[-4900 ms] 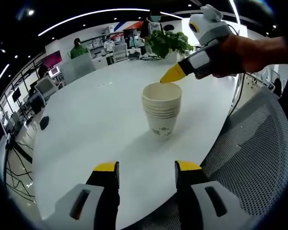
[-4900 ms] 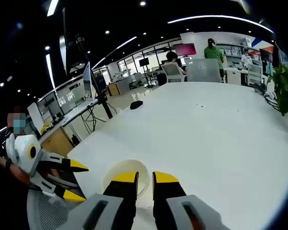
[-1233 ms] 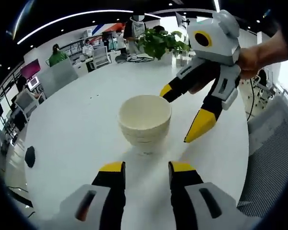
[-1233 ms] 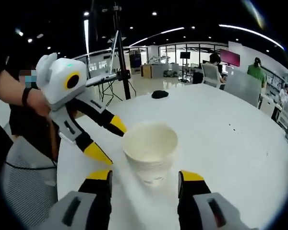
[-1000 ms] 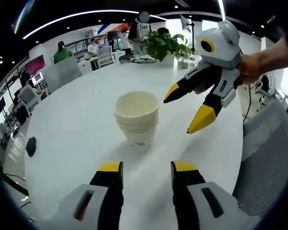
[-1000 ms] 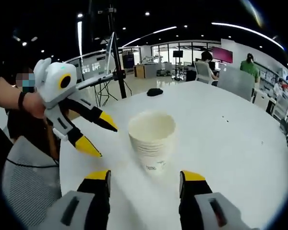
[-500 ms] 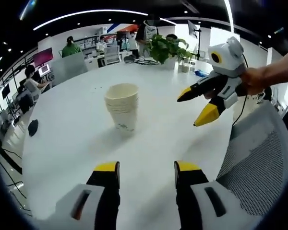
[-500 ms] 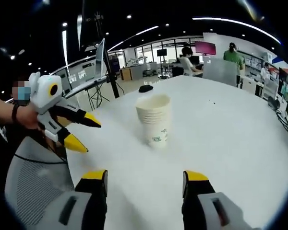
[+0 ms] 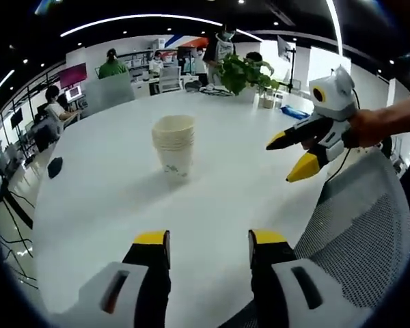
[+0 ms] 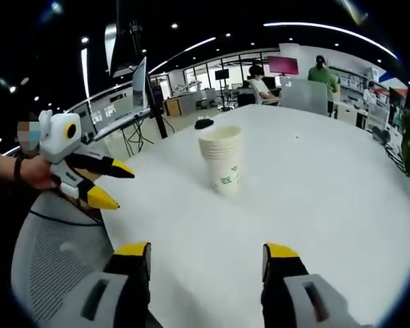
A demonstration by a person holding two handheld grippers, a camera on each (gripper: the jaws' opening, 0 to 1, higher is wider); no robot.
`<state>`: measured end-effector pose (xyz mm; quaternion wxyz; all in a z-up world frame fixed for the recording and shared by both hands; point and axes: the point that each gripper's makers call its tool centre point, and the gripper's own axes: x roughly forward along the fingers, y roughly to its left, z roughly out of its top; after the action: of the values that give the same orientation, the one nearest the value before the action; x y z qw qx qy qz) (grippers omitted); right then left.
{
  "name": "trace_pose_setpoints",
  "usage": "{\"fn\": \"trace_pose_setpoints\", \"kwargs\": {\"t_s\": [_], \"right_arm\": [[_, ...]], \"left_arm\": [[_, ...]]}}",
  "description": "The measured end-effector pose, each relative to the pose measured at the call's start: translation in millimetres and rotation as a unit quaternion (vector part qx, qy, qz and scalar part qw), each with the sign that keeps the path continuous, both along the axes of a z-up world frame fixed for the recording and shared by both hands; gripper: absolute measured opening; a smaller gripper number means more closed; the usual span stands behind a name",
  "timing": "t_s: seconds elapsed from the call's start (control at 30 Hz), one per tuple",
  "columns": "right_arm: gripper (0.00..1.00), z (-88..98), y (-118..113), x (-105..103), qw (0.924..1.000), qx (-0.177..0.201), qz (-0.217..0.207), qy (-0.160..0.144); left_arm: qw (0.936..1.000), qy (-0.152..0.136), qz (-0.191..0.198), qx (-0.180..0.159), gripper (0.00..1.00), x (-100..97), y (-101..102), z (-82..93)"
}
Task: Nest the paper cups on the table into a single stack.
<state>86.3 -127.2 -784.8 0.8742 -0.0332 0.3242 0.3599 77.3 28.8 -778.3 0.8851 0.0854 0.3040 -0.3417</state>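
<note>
A single stack of nested cream paper cups [image 9: 173, 146] stands upright on the white round table [image 9: 109, 198]; the same stack of cups [image 10: 222, 159] shows in the right gripper view. My left gripper [image 9: 208, 240] is open and empty, well back from the stack near the table's edge. My right gripper [image 10: 208, 252] is open and empty too, also pulled back. In the left gripper view the right gripper [image 9: 294, 154] hovers open at the right, held by a hand. In the right gripper view the left gripper [image 10: 109, 183] hangs open at the left.
A grey mesh chair [image 9: 369, 232] sits at the table's near edge, also the chair [image 10: 48, 253] on the left. A potted plant [image 9: 242, 70] and small items stand at the far side. A dark mouse-like object [image 9: 54, 167] lies on the table. People sit at desks beyond.
Both grippers have drawn back from the cup stack, which now looks smaller and farther. The stack itself has stayed put. Both stay open.
</note>
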Motion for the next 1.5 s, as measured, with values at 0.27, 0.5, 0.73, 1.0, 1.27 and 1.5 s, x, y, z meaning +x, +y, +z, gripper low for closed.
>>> {"fn": "trace_pose_setpoints", "kwargs": {"t_s": [0.27,0.5,0.73,1.0,1.27,1.5], "right_arm": [[0.69,4.1,-2,-18,0.9999,0.007,-0.013,0.007],[0.7,10.5,-5,-23,0.9993,0.019,-0.033,0.005],[0.7,7.9,-14,-26,0.9984,0.019,-0.051,0.01],[0.71,0.7,-18,-26,0.9978,0.018,-0.061,0.016],[0.71,-0.6,-14,-30,0.9982,0.013,-0.054,0.02],[0.7,-3.5,-12,-33,0.9988,0.004,-0.044,0.022]], "left_arm": [[0.9999,-0.006,0.01,0.006,0.45,-0.6,6,2.2],[0.9998,-0.005,0.013,0.015,0.49,-3.1,5,1.2],[0.9997,-0.005,0.017,0.019,0.52,-3.3,7,-1.0],[0.9991,-0.009,0.031,0.027,0.52,-1.2,13,-1.4],[0.9991,-0.011,0.029,0.03,0.51,-2.0,13,-1.9],[0.999,-0.013,0.018,0.039,0.51,-6.3,8,1.9]]}}
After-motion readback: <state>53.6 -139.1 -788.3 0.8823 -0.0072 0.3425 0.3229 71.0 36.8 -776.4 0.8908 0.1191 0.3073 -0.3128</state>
